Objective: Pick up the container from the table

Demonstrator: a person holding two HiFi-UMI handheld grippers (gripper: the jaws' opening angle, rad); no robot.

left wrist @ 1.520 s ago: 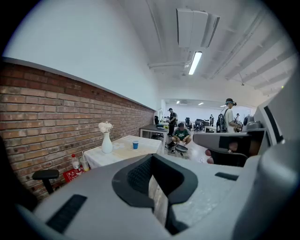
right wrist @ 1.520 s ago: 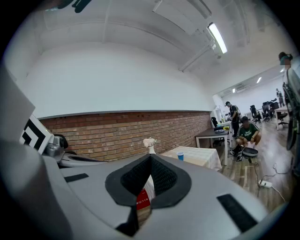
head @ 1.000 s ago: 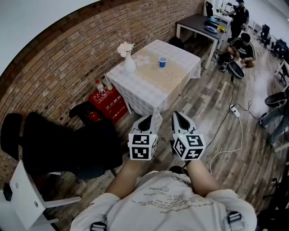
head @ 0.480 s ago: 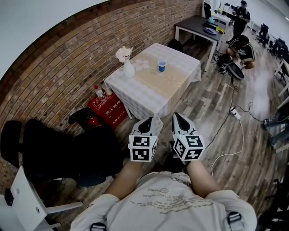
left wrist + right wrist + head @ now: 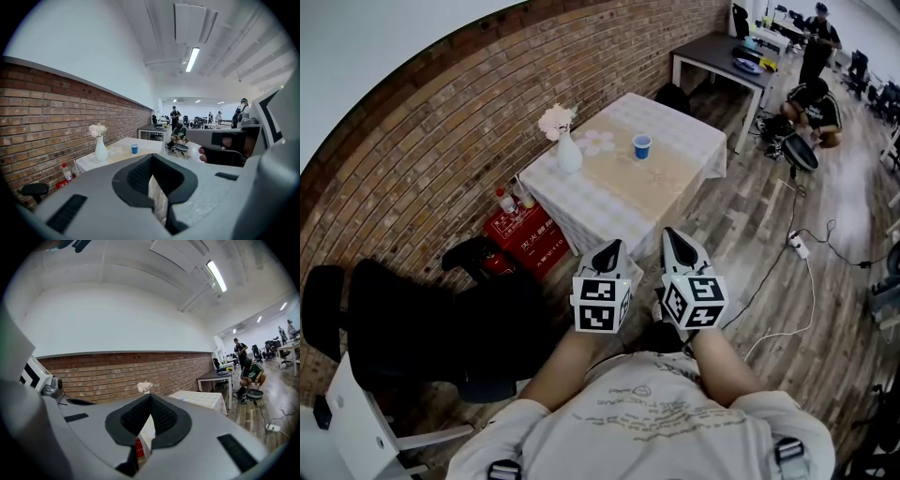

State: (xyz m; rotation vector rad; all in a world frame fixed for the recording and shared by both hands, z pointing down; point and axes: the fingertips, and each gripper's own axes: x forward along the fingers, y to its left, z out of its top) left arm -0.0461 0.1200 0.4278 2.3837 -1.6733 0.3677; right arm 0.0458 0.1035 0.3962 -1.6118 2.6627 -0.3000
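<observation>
A small blue cup (image 5: 642, 145) stands on a table with a white cloth (image 5: 609, 202) by the brick wall; the left gripper view shows the cup (image 5: 134, 148) too. A white vase with pale flowers (image 5: 569, 155) stands at the table's left end. My left gripper (image 5: 608, 249) and right gripper (image 5: 672, 236) are held side by side in front of my chest, well short of the table and pointing toward it. Both are shut with nothing between their jaws, as the left gripper (image 5: 151, 161) and right gripper (image 5: 150, 397) show in their own views.
A red crate with bottles (image 5: 527, 234) sits on the floor at the table's left. A black chair (image 5: 441, 319) and a white chair (image 5: 356, 417) are at my left. A power strip and cables (image 5: 797, 246) lie on the wooden floor at right. Two people (image 5: 814, 94) are by a dark table (image 5: 722, 52) at the back.
Both grippers have been carried forward together toward the table, which now sits a little lower and closer in the head view. The jaws stayed shut.
</observation>
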